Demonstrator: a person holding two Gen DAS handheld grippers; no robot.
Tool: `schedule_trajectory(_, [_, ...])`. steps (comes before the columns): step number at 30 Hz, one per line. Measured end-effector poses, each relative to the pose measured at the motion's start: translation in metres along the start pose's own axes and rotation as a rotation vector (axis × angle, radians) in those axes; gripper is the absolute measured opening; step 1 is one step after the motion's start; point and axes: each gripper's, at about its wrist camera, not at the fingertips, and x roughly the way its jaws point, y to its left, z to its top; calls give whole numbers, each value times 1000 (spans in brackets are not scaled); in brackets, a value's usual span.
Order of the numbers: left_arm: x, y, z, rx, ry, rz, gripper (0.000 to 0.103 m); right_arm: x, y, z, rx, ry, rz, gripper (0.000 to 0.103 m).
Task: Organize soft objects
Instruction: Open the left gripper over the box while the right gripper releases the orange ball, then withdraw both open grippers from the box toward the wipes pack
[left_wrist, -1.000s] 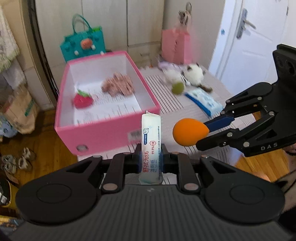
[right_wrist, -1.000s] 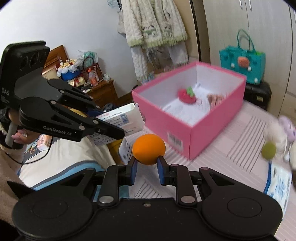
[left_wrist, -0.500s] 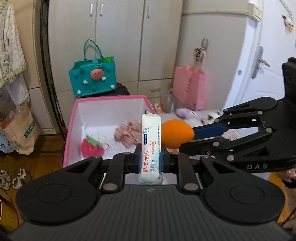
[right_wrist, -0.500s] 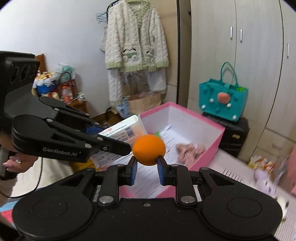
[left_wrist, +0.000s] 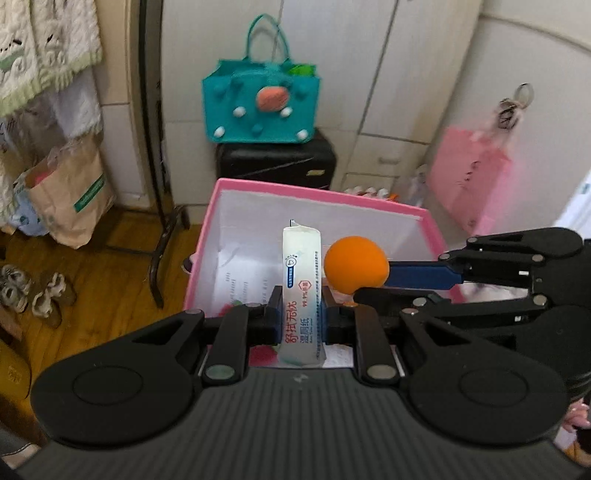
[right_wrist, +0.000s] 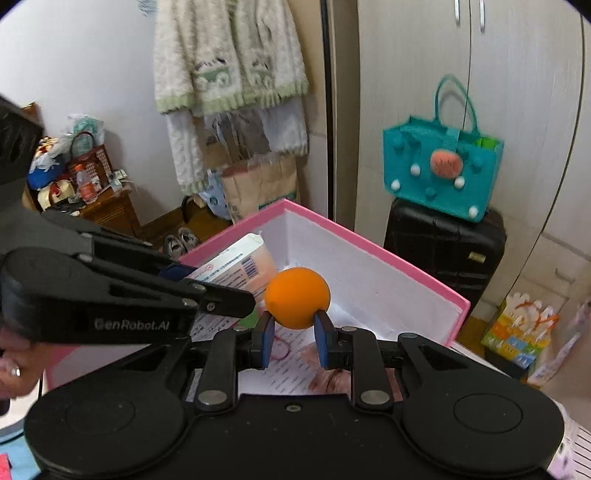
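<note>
the left gripper (left_wrist: 300, 314) is clamped on a pack of wet wipes (left_wrist: 301, 291), which stands upright between the jaws with its printed face toward the camera. the pack is held above the open pink box (left_wrist: 207, 236), over its near half. in the right wrist view the same pack (right_wrist: 236, 271) shows side on, poking out from the left gripper (right_wrist: 236, 291) at the left, over the near left part of the pink box (right_wrist: 369, 247).

the right gripper (right_wrist: 293, 332) is closed on an orange ball (right_wrist: 297, 297), its blue pads (right_wrist: 266, 338) pressing the ball's lower sides. the ball sits above the box too, just right of the wipes. from the left wrist view the orange ball (left_wrist: 355, 264) is at the tip of the right gripper (left_wrist: 369, 282), which reaches in from the right; the ball and the wipes are just beside each other, and whether they touch cannot be told.

inside the box the white floor carries a printed sheet. a pinkish lumpy thing (right_wrist: 328, 380) lies on it near the right gripper's fingers, and a bit of a red toy (left_wrist: 262, 354) shows under the left gripper's jaws.

beyond the box a teal felt bag (left_wrist: 260, 105) stands on a black suitcase (left_wrist: 277, 162) against the cupboards. a pink bag (left_wrist: 469, 181) hangs at the far right, blurred. a paper bag (left_wrist: 70, 192) sits on the wooden floor at the left, with shoes (left_wrist: 33, 291) nearer. a knitted cardigan (right_wrist: 229, 62) hangs on the far wall.
</note>
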Motion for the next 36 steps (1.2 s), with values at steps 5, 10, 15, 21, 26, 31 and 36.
schedule_trajectory(5, [24,3,6,37,18,53,17,27,-16,9,21,43,20,28])
schedule_trajectory(10, [32,6,9,35,41,51,17,34,-15,7,-15,36,9,31])
schedule_trajectory(15, [23,-2,10,73,-9,102,22,37,-24,10,46,36,12,34])
schedule_trajectory(21, [-9,-6,6,95,-80,49,42,14,-23,4,63,13,1,36])
schedule_trajectory(26, [-42,-12,-7,131,-105,54,42,-18,-16,-6,71,-2,-4,37])
schedule_trajectory(31, [-77,-22,-21,168,-130,54,46,-60,-9,-18,73,-32,-23,39])
schedule_trajectory(36, [-112,-37,-36,207,-157,38,50,-103,0,-30,63,-70,-12,39])
